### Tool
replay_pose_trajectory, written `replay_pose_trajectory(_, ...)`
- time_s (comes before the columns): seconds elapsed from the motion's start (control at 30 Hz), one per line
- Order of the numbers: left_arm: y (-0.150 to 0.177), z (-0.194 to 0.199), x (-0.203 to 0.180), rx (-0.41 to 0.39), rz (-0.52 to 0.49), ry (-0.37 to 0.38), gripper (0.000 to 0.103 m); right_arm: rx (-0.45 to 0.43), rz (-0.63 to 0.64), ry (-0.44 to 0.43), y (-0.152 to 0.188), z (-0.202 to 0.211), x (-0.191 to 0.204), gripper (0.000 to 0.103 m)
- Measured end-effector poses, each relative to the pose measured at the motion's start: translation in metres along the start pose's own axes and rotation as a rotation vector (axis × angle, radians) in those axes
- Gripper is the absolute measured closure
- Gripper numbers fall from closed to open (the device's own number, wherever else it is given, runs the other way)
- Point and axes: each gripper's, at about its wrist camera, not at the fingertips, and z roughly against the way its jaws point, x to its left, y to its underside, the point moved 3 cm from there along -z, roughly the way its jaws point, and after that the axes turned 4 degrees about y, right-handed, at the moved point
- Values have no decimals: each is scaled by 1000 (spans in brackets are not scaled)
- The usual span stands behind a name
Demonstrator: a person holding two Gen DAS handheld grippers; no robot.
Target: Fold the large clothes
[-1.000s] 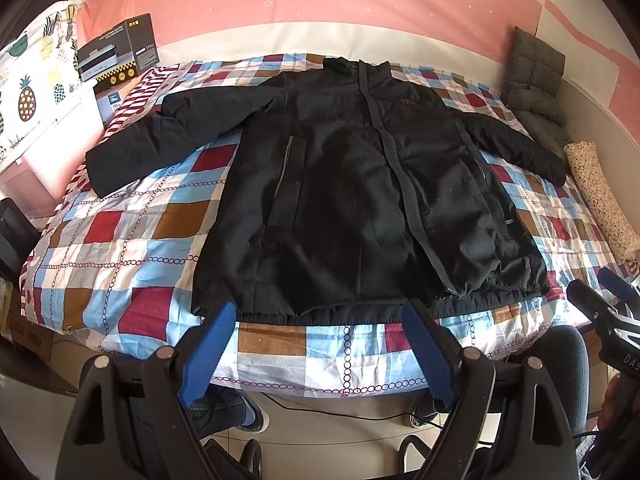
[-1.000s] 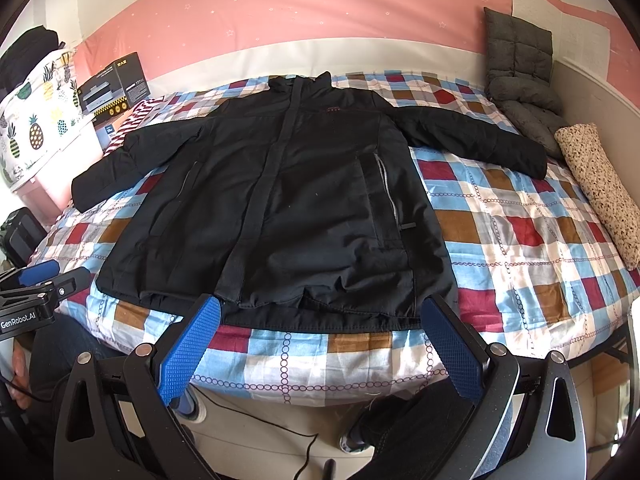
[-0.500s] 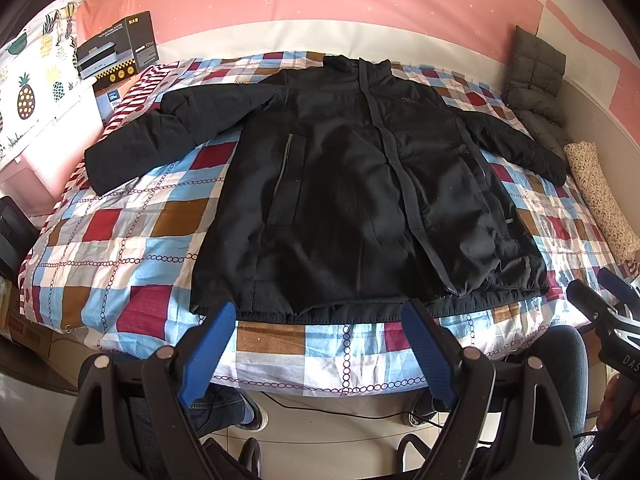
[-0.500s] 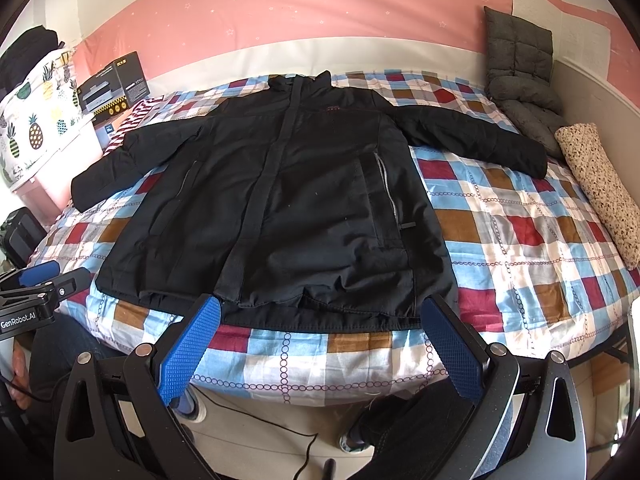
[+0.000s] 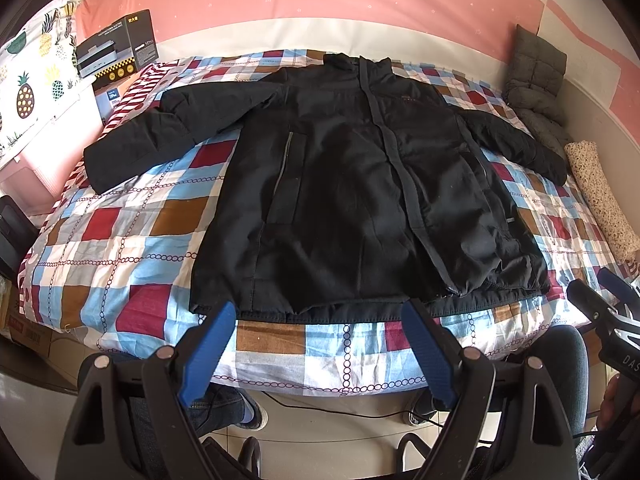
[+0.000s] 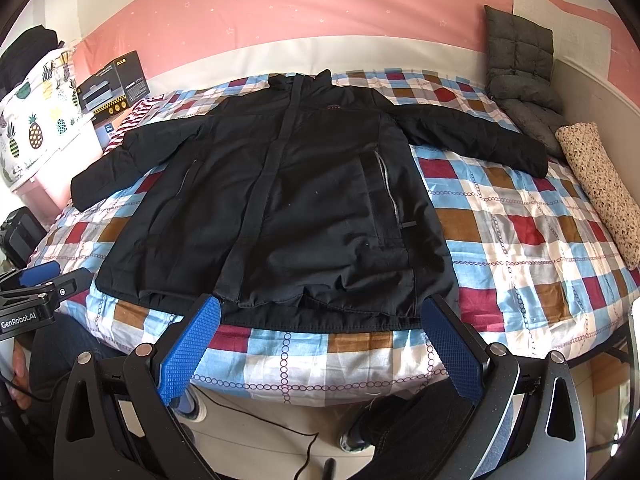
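Observation:
A large black jacket [image 5: 352, 200] lies flat and face up on a checked bedspread [image 5: 132, 232], sleeves spread out to both sides, collar toward the wall. It also shows in the right wrist view [image 6: 288, 208]. My left gripper [image 5: 318, 320] is open and empty, held in front of the bed's near edge just below the jacket's hem. My right gripper [image 6: 320, 316] is open and empty, also just below the hem. Neither touches the jacket.
A black box [image 5: 116, 46] and a pineapple-print cloth [image 5: 28, 88] stand at the bed's far left. A grey cushion [image 6: 520, 72] and a speckled bolster [image 6: 604, 188] lie along the right wall. A cable [image 5: 340, 410] runs on the floor below.
The left wrist view has shifted slightly, the jacket sitting a little lower in frame. The right gripper and the jacket have not moved.

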Motion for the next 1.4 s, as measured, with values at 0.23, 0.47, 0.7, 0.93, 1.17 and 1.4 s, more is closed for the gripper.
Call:
replay_pose_trajectory(0.23, 0, 0, 0, 1, 1, 0, 16, 1, -1, 0, 0, -1, 0, 2)
replay_pose_trajectory(0.47, 1, -1, 0, 2, 1, 0, 16, 8, 0, 0, 3, -6, -1, 2)
replay_pose_trajectory(0.7, 5, -12, 0, 17, 4, 2, 16, 16, 1, 3, 4, -10, -1, 2)
replay_pose_trajectory(0.93, 1, -20, 3, 42, 8, 3, 16, 32, 7, 7, -1, -17, 1, 2)
replay_pose_trajectory(1.17, -16, -43, 19, 62, 30, 4, 16, 39, 13, -11, -15, -37, 8, 2)
replay_pose_trajectory(1.4, -53, -78, 59, 46, 79, -19, 16, 34, 46, -61, -55, -79, 29, 2)
